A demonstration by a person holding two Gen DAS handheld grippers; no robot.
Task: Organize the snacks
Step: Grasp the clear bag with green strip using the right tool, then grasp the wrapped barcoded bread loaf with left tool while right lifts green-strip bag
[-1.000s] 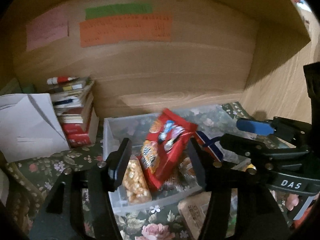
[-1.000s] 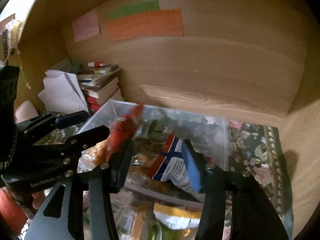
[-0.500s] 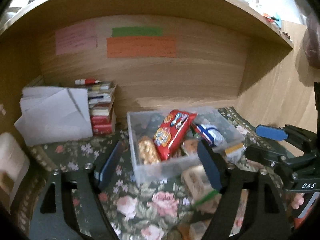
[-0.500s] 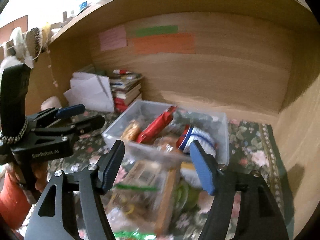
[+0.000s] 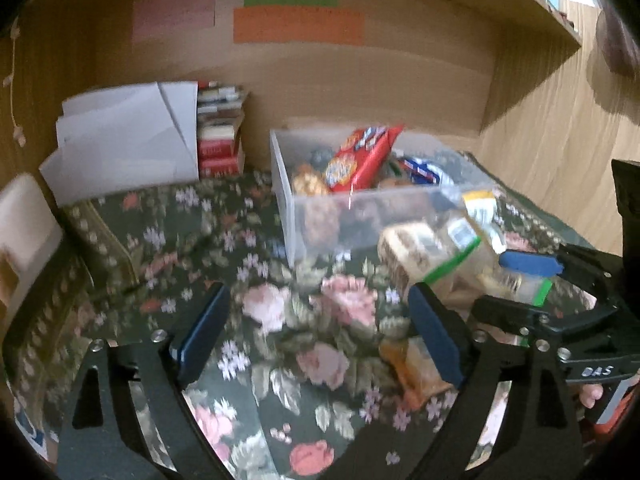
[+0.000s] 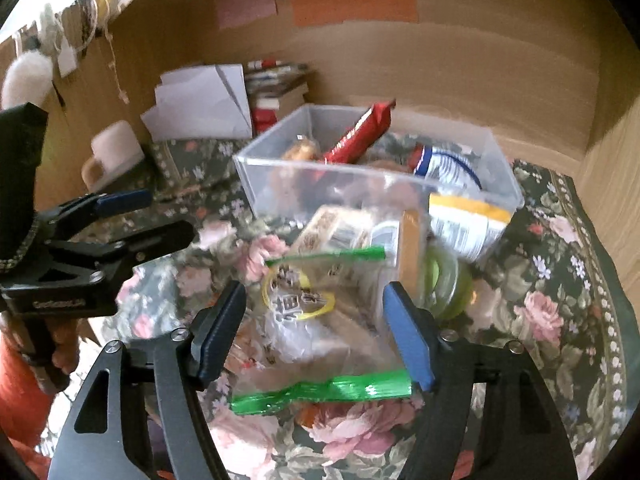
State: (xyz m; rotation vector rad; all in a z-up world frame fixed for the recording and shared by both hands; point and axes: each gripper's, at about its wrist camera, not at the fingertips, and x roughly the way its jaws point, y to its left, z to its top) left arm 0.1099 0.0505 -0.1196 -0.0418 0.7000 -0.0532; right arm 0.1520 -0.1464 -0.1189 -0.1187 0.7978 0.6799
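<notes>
1. A clear, rectangular hard-plastic bin (image 6: pixel 472 136) is sitting on the desk, which is wearing a dark floral woven cloth (image 5: pixel 280 312) patterned with pink roses.
2. Inside the bin, a glossy red crinkled snack packet (image 5: pixel 360 156) is leaning upright against a knobbly golden snack bag (image 5: pixel 308 182), and a shiny blue-and-white foil pouch (image 6: pixel 444 166) is lying toward the right side.
3. Just in front of the bin, a transparent zip bag with bright green seal strips (image 6: pixel 320 320) is lying on the cloth, with a white-and-yellow labelled packet (image 6: pixel 464 220) and a round green-lidded tub (image 6: pixel 444 280) close beside it.
4. The left tongs (image 5: pixel 316 340), matte black with blue rubbery pads, are standing wide apart above bare cloth; their jaws have just been opening, with nothing between them.
5. The right tongs (image 6: pixel 316 328) are standing apart over the zip bag; their jaws have just been opening too, and the pads are not pressing on it.
6. Behind, creased white folded papers (image 5: pixel 128 136) are leaning beside a stack of red-spined books (image 5: pixel 218 136), and flat pink, green and orange paper notes (image 5: pixel 298 26) are sticking to the smooth wood-grain back panel.
</notes>
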